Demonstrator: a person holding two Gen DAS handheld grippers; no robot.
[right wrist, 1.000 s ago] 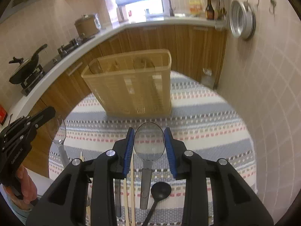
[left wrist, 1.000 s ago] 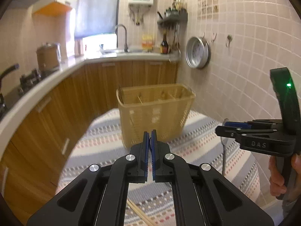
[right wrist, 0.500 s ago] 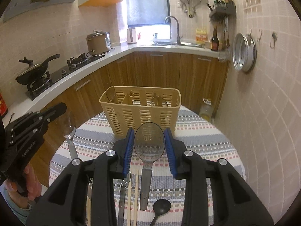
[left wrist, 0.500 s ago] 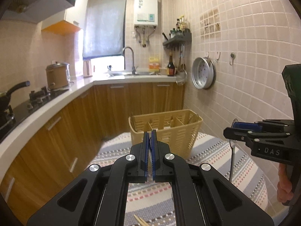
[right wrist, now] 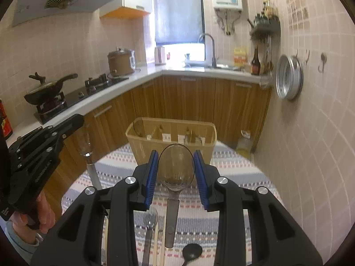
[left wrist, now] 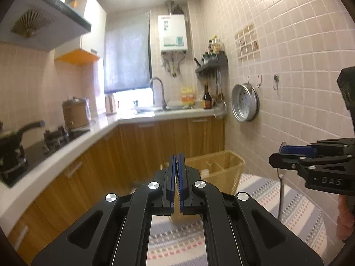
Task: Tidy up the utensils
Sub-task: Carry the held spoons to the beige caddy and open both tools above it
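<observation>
My right gripper (right wrist: 176,173) is shut on the bowl of a large metal spoon (right wrist: 176,166), whose handle hangs down over the table. My left gripper (left wrist: 176,184) is shut on the thin edge of another metal spoon; that spoon (right wrist: 85,141) shows in the right wrist view, hanging from the left gripper (right wrist: 73,122). The right gripper (left wrist: 286,155) with its spoon (left wrist: 281,190) shows at the right of the left wrist view. A beige slotted utensil basket (right wrist: 170,141) with dividers stands at the table's far side, ahead of both grippers; it also shows in the left wrist view (left wrist: 221,168).
A striped cloth covers the round table (right wrist: 233,177). On it near me lie a small spoon (right wrist: 150,217), chopsticks (right wrist: 156,241) and a black ladle (right wrist: 192,251). The tiled wall (right wrist: 310,144) is close on the right; wooden cabinets (right wrist: 188,102) stand behind.
Both grippers have risen and tilted up with their spoons. The basket now sits lower in both views and more of the kitchen shows.
</observation>
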